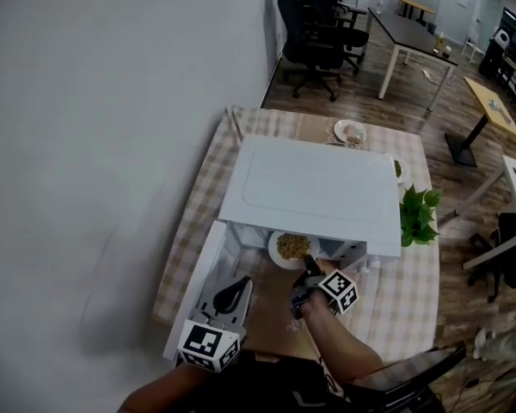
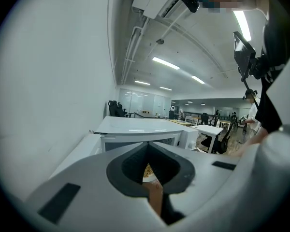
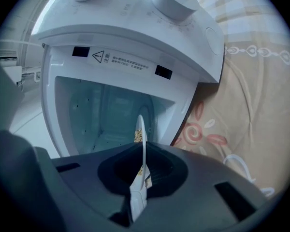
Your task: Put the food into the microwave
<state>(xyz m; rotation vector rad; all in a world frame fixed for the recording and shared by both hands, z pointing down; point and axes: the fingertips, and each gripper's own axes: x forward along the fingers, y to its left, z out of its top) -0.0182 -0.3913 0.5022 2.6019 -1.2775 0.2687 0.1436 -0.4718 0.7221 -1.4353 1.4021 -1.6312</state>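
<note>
A white microwave stands on a table with a checked cloth, its door swung open to the left. A white plate of yellowish food is at the mouth of the cavity, and my right gripper is shut on its near rim. In the right gripper view the plate shows edge-on between the jaws, with the open cavity straight ahead. My left gripper hovers by the open door, jaws shut and holding nothing. The left gripper view looks past its tips at the microwave.
A green potted plant stands right of the microwave. A small dish sits behind it and another dish at its right rear. Black office chairs and desks fill the room beyond.
</note>
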